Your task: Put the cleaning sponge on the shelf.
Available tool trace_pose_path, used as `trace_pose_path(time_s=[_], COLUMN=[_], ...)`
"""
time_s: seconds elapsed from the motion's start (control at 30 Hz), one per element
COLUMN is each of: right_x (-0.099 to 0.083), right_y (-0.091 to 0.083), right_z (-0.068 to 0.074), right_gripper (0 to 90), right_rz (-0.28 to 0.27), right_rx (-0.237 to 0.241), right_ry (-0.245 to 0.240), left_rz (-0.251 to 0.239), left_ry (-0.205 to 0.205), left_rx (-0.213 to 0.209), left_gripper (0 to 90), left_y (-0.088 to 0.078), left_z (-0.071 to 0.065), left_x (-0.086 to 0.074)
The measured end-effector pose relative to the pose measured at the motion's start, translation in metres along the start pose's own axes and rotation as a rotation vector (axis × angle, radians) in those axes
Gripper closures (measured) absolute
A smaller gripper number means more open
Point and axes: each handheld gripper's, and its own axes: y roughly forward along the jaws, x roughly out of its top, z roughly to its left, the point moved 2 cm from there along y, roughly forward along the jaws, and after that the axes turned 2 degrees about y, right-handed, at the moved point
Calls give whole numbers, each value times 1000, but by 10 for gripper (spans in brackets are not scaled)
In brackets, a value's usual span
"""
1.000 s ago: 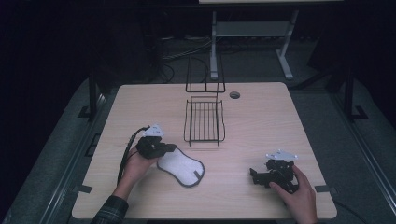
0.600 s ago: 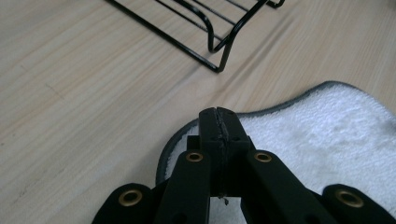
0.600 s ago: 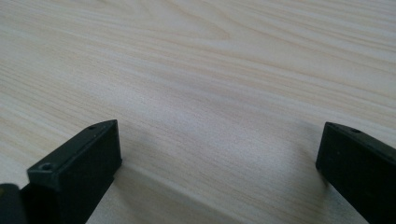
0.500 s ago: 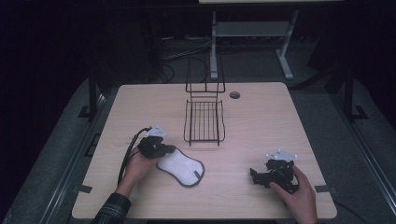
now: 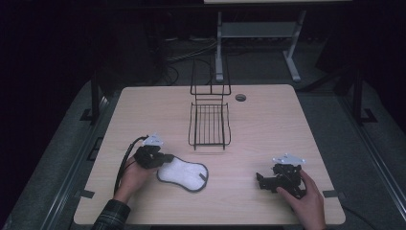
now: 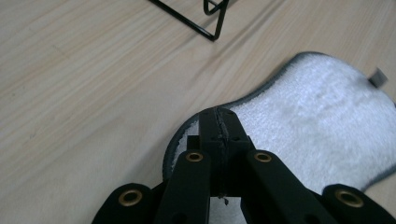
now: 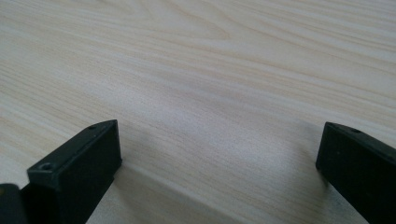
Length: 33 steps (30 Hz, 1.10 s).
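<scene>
At the near-left end of the white cloth pad (image 6: 308, 126), the left gripper (image 6: 219, 125) sat with its jaws pressed together on the pad's grey-bound edge, pinching that rim between them; the grip looked firm, judged from the left gripper view. In the high view the same left gripper (image 5: 160, 158) lay just left of the cloth pad (image 5: 184, 173), touching its end. The pad rested flat on the wooden table (image 5: 268, 129), extending away from the left gripper toward the right and slightly toward the person. Its long axis ran roughly left to right, tilted a little, with the held end at the left and the free rounded end pointing right. A small tab (image 6: 377, 77) showed on the pad's far side.

Beyond the pad, on its far side and near it but apart, stood the black wire rack (image 5: 209, 125), its open basket facing the person. A lift and carry toward the rack would likely go forward and rightward from the pad.

Well to the right of the pad, the right gripper (image 5: 266, 181) rested in the person's hand with jaws spread wide over bare wood, holding nothing. The left hand was clearly the nearer one.
</scene>
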Motion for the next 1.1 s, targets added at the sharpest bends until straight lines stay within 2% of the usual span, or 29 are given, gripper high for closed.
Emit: trace_pose_path(time_s=[0.8, 1.1], right_x=[0, 0], right_y=[0, 0], right_z=[0, 0], right_gripper=[0, 0], right_rz=[0, 0], right_rx=[1, 1], right_ry=[-1, -1], left_rz=[-9, -15], left_ry=[-62, -69], left_rx=[-6, 0], left_gripper=[896, 895], left_y=[-36, -39], left_z=[-15, -15], left_x=[-40, -42])
